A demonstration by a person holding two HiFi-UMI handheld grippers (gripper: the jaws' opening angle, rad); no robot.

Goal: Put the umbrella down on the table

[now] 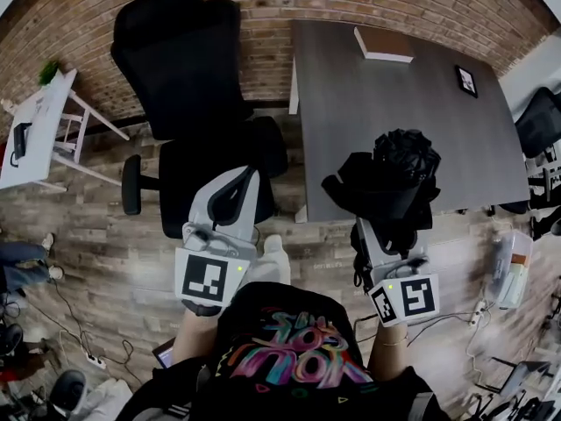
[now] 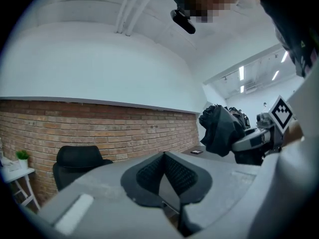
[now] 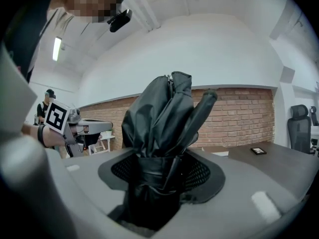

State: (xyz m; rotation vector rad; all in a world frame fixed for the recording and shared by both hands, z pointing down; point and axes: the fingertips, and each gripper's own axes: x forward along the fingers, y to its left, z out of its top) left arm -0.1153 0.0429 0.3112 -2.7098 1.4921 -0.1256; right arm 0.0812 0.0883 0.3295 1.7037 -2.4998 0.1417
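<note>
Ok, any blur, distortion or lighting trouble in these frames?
Head view: fisheye bends the table edges, corners go dark, lower right is smeared. Left gripper view: soft throughout, ceiling strip lights glare at right. Right gripper view: the black umbrella is fairly sharp but its folds lose detail against the bright wall.

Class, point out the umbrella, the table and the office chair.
umbrella [image 1: 392, 181], head view, folded black cloth
table [image 1: 386, 103], head view, bare grey top
office chair [image 1: 180, 51], head view, black backrest
</note>
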